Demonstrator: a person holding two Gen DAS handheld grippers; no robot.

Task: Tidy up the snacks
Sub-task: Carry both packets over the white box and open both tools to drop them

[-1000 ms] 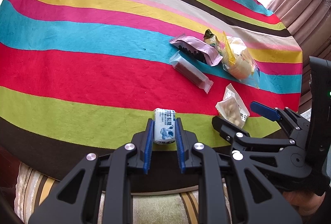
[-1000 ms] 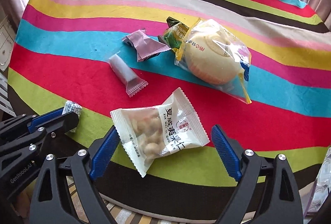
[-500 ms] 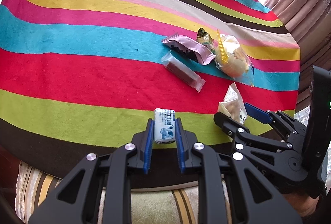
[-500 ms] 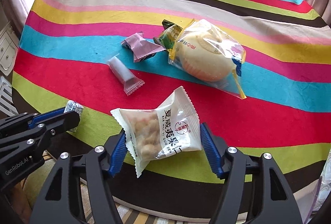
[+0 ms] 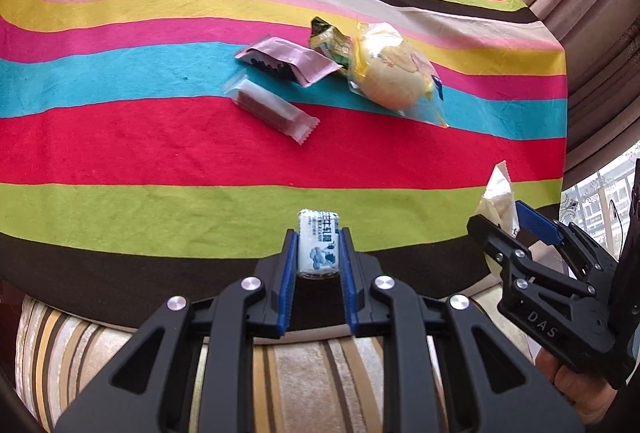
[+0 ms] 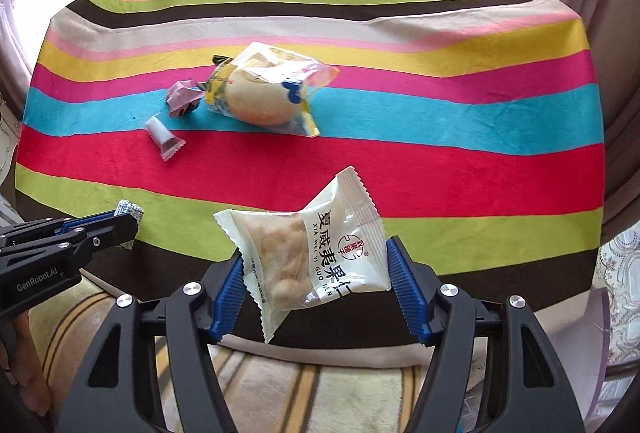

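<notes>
My left gripper is shut on a small white-and-blue candy, held above the table's near edge; it also shows in the right wrist view. My right gripper is shut on a white nut packet and holds it lifted off the cloth; the packet shows at the right of the left wrist view. On the striped tablecloth lie a bagged bun, a green packet, a mauve packet and a clear-wrapped brown bar.
The table's near edge runs under both grippers, with a striped cushion below it. Curtains hang at the right. The bun and the other snacks sit clustered mid-table.
My right gripper closed on the nut packet and lifted it up and back toward the near edge. My left gripper kept hold of the candy and drew back a little.
</notes>
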